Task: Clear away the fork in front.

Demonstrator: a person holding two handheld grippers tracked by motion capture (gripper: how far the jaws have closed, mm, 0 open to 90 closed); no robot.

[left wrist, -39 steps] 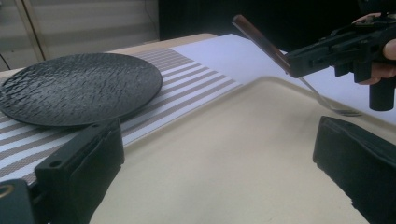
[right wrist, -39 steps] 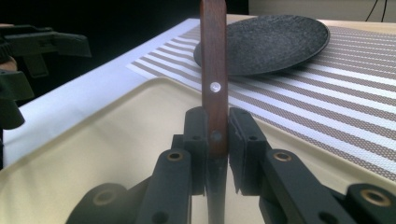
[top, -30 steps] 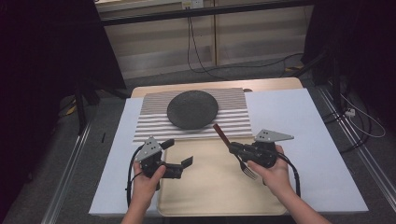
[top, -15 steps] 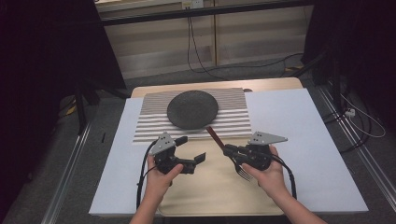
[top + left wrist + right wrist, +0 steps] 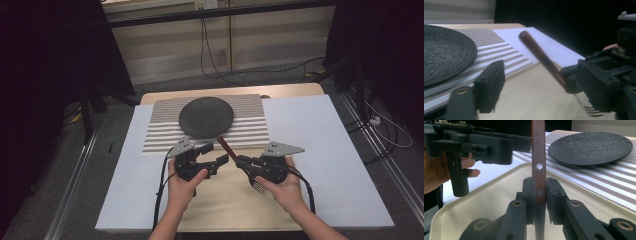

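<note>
Fork (image 5: 240,162) clamped by wooden handle in right gripper (image 5: 243,162), lower centre frame, over cream tray (image 5: 225,200). Left gripper (image 5: 214,155) jaws apart, beside handle. Dark plate (image 5: 206,117) on striped mat (image 5: 250,125), upper centre.

No legible text, labels, brand marks or numbers on any surface; nothing readable in all three views.

Wooden-handled fork (image 5: 235,157) clamped above the beige tray (image 5: 225,200).
</note>
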